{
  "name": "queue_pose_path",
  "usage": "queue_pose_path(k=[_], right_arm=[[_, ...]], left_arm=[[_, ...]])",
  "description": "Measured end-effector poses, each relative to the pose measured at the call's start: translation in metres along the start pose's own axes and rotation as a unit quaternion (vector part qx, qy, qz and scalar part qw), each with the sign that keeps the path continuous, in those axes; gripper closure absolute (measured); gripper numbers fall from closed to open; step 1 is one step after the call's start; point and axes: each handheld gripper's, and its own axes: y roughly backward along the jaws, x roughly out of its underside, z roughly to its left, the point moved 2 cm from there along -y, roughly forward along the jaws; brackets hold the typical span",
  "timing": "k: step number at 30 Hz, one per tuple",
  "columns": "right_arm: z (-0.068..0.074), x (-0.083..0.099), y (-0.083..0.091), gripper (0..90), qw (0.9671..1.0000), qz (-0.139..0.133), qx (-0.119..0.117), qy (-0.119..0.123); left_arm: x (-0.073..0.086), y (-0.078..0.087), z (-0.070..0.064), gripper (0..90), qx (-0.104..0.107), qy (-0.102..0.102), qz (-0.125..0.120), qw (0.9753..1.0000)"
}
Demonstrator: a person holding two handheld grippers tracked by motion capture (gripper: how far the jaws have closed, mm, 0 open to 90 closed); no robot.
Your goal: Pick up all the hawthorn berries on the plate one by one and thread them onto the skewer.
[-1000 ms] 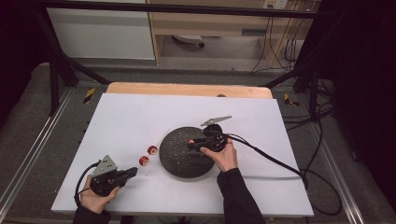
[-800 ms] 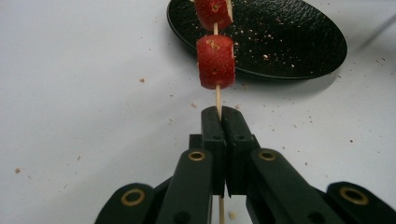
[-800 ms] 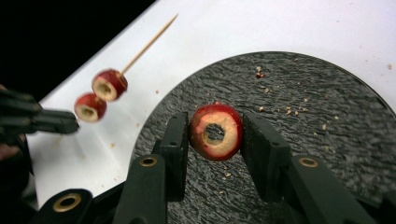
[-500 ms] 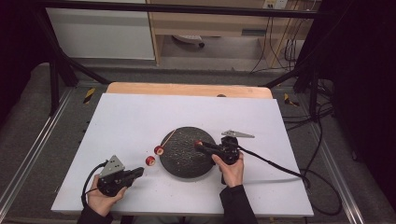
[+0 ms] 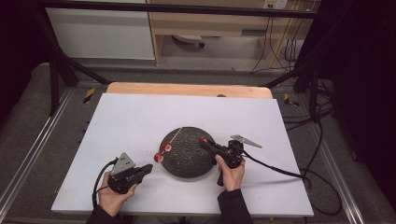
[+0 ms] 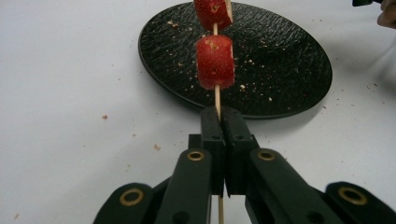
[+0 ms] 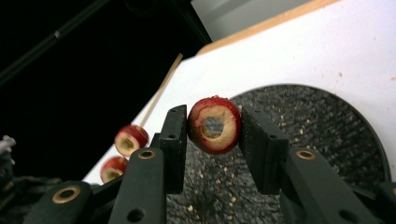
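skewer (image 6: 217, 95) with 2 fruit slices (image 6: 215, 62) clamped in left gripper (image 6: 223, 125); right gripper (image 7: 212, 135) pinches a cored slice (image 7: 214, 124) over the plate (image 7: 327, 126).

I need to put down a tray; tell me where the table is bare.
The white table is bare across its far half, between the wooden edge and the black plate, and at the far corners. The near side is crowded: left gripper with skewer, right gripper and its cable.

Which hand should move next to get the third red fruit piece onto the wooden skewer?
Probably the right: the right gripper clamps the cored red fruit piece, while the left gripper pins the thin wooden skewer as an anchor.
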Motion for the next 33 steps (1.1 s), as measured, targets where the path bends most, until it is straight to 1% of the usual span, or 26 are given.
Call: queue_pose_path(k=[4, 9, 14, 17, 22, 27, 33], right_arm=[[0.001, -0.002, 0.001, 62.9, 0.9997, -0.025, -0.002, -0.005], [0.003, -0.005, 0.002, 62.9, 0.9987, -0.048, -0.004, -0.016], [0.004, -0.01, 0.003, 62.9, 0.9971, -0.072, -0.006, -0.022], [0.005, -0.014, 0.004, 62.9, 0.9954, -0.091, -0.009, -0.028], [0.005, -0.021, 0.004, 63.0, 0.9933, -0.108, -0.012, -0.038], [0.003, -0.027, 0.003, 63.0, 0.9912, -0.124, -0.01, -0.046], [0.002, -0.035, 0.004, 63.0, 0.9889, -0.14, -0.011, -0.05]], left_arm=[[-0.004, -0.004, -0.005, 88.6, 0.001, -0.002, -0.003, 1.0], [-0.009, -0.01, -0.012, 88.7, 0.003, -0.005, -0.003, 1.0], [-0.014, -0.015, -0.018, 88.6, 0.002, -0.008, 0.0, 1.0], [-0.017, -0.018, -0.021, 88.6, 0.0, -0.006, 0.0, 1.0], [-0.021, -0.02, -0.025, 88.6, 0.003, -0.004, -0.008, 1.0], [-0.026, -0.021, -0.032, 88.6, 0.011, -0.006, -0.019, 0.9997], [-0.029, -0.026, -0.044, 88.5, 0.017, -0.022, -0.026, 0.9993]])
